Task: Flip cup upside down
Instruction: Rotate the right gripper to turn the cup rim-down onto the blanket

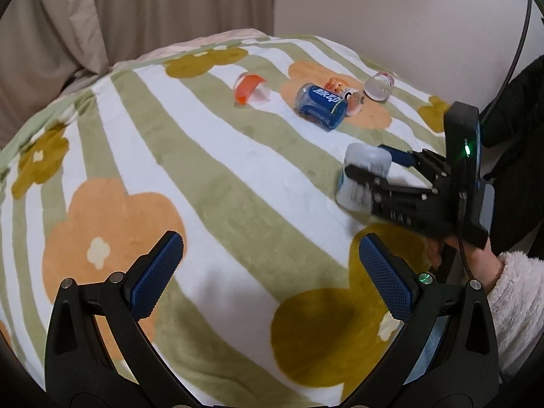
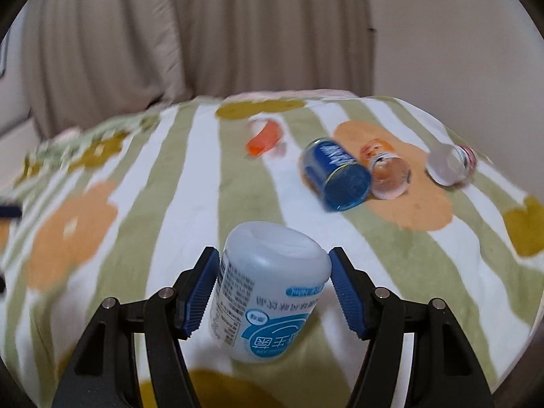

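Note:
A white translucent plastic cup with a blue printed label sits between the blue pads of my right gripper. Its closed base points up and away and the print reads upside down. The jaws are shut on its sides. It is held just over the striped floral blanket. In the left wrist view the same cup shows at the right, held by the right gripper. My left gripper is open and empty, low over the blanket, to the cup's left.
Behind the cup lie a blue can on its side, a small clear jar with an orange label, a clear bottle and an orange and clear cup. A curtain hangs behind the bed.

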`<state>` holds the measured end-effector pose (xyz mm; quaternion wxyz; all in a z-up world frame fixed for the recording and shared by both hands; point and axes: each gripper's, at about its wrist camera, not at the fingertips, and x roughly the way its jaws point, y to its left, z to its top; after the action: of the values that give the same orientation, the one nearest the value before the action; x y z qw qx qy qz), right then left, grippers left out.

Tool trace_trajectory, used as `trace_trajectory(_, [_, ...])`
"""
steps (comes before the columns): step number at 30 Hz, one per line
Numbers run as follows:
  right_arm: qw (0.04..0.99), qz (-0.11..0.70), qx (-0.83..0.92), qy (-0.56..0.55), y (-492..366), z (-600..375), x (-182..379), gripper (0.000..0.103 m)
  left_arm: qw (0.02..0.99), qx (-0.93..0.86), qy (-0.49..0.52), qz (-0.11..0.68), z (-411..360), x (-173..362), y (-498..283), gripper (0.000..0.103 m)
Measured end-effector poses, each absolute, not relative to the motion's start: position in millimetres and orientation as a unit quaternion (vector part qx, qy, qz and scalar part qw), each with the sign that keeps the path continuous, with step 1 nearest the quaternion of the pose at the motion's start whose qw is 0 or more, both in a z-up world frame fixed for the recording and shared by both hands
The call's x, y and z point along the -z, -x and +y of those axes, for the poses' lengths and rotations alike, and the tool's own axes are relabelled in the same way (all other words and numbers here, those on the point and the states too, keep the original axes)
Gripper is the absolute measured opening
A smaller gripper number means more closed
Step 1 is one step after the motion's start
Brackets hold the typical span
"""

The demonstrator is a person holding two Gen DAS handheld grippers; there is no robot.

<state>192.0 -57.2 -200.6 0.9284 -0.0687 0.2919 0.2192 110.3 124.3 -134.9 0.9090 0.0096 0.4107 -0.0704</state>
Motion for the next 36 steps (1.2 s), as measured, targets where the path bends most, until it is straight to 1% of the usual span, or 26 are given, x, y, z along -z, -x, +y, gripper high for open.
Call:
trace_trajectory(7, [0.888, 0.317, -0.280, 0.179, -180, -52, 193, 0.062, 0.910, 0.077, 0.016, 0.406, 120, 132, -109, 0.103])
trace_trajectory(12, [0.857, 0.335, -0.305, 0.244, -180, -42, 191, 0.061, 0.910, 0.076, 0.013, 0.406, 117, 129, -107, 0.103])
trace_trajectory(16, [0.850, 0.341, -0.308, 0.259, -180, -36, 194, 0.062, 0.912, 0.074, 0.013, 0.404, 118, 126, -104, 0.103])
trace_trajectory(21, [0.856, 0.351, -0.295, 0.241, -181, -37, 196, 0.062, 0.913, 0.067, 0.011, 0.402, 120, 124, -103, 0.103])
trace_trajectory(22, [0.856, 0.355, -0.294, 0.235, -182, -38, 196, 0.064, 0.913, 0.066, 0.011, 0.402, 121, 124, -102, 0.103])
trace_trajectory(24, [0.854, 0.369, -0.290, 0.225, -184, -38, 198, 0.087, 0.914, 0.064, 0.011, 0.401, 121, 124, -103, 0.103])
trace_trajectory(25, [0.854, 0.371, -0.289, 0.222, -184, -37, 199, 0.103, 0.914, 0.064, 0.012, 0.400, 121, 123, -103, 0.103])
trace_trajectory(30, [0.870, 0.350, -0.289, 0.191, -181, -42, 202, 0.103, 0.915, 0.064, 0.008, 0.398, 118, 123, -102, 0.103])
trace_trajectory(36, [0.880, 0.344, -0.279, 0.173, -182, -48, 202, 0.103, 0.917, 0.058, 0.001, 0.394, 117, 119, -99, 0.103])
